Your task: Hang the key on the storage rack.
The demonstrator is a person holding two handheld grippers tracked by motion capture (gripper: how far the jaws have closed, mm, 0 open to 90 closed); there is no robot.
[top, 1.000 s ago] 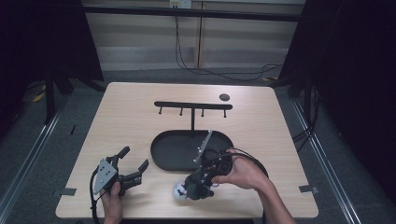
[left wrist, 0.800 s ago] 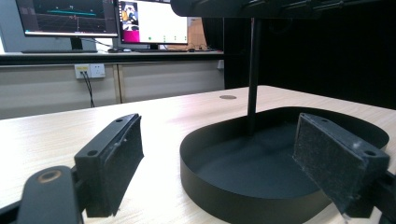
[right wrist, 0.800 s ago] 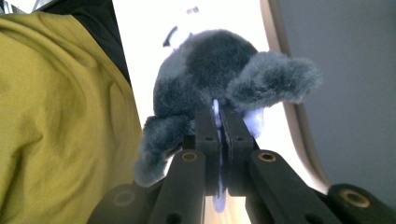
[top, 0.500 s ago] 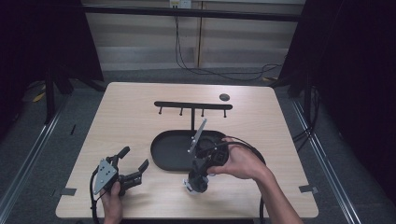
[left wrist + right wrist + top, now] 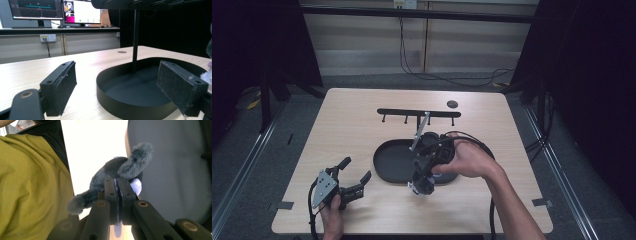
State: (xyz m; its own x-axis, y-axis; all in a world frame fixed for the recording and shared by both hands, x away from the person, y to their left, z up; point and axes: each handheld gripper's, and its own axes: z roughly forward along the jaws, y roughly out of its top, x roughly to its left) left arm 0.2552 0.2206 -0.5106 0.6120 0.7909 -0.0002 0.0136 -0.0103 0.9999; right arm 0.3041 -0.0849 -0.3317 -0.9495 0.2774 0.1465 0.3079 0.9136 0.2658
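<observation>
My right gripper [image 5: 421, 179] points down over the front rim of the black oval tray [image 5: 392, 172], gripped by a hand. It is shut on a small grey plush toy [image 5: 426, 188] with a white tag. In the right gripper view the jaws of that gripper [image 5: 117, 183] pinch the plush toy [image 5: 117, 168] at its middle, and its furry limbs stick out both ways. Near the table's front left my left gripper [image 5: 354, 172] rests open, holding nothing. In the left gripper view its pads [image 5: 62, 85] frame the tray [image 5: 135, 100].
A black T-shaped rack [image 5: 419, 113] with small hooks rises from the tray's far side; its post [image 5: 135, 42] stands ahead. A small dark disc [image 5: 452, 104] lies at the back right. A yellow-green sleeve [image 5: 25, 185] hangs near the right gripper.
The right gripper has lifted the plush toy from the table's front and carried it farther in, to the tray's front rim, tipping more upright. The left gripper has stayed put.
</observation>
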